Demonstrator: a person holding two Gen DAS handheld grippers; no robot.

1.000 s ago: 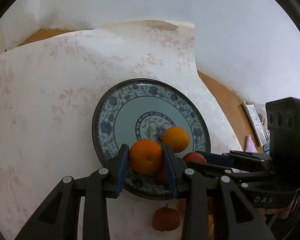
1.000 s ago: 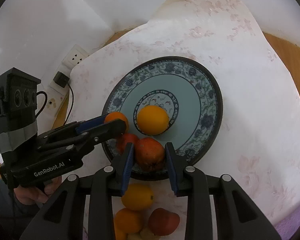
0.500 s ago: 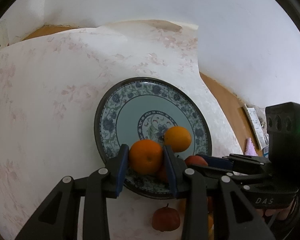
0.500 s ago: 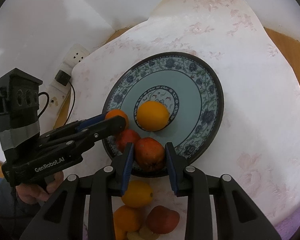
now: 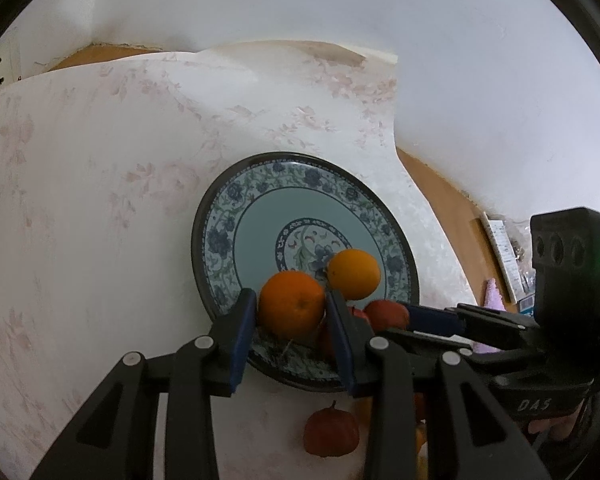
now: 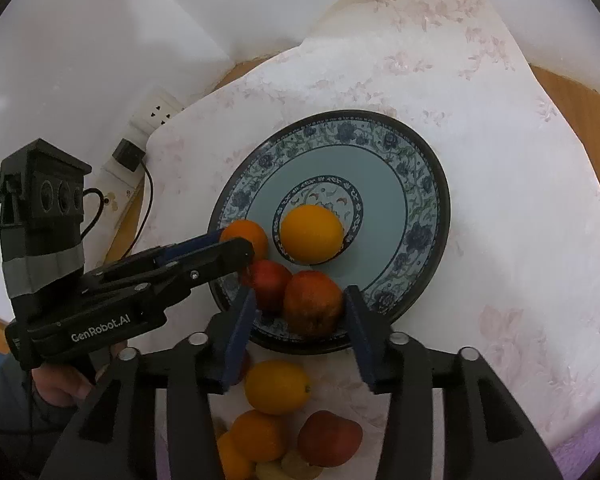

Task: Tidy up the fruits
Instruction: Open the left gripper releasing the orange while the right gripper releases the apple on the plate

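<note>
A blue-patterned plate point(image 5: 220, 240) point(image 6: 420, 208) lies on a floral cloth. My left gripper point(image 5: 292, 314) is shut on an orange point(image 5: 291, 310) point(image 6: 246, 238) just above the plate's near rim. A yellow-orange fruit point(image 6: 312, 234) point(image 5: 354, 274) sits at the plate's centre. My right gripper point(image 6: 300, 314) has its jaws opening. A red apple point(image 6: 312, 304) rests on the near rim between them, and neither pad presses on it. A second red apple point(image 6: 268, 284) lies against it.
Several loose fruits lie on the cloth below the right gripper: a yellow one point(image 6: 276, 386), an orange one point(image 6: 260, 434), a red apple point(image 6: 328, 438). A wall socket point(image 6: 156, 110) and plug point(image 6: 129, 155) are at the far left. Bare wooden tabletop point(image 6: 580, 112) shows on the right.
The right gripper's jaws have spread away from the red apple, which stays on the plate's near rim. The left gripper keeps hold of the orange in the same spot.
</note>
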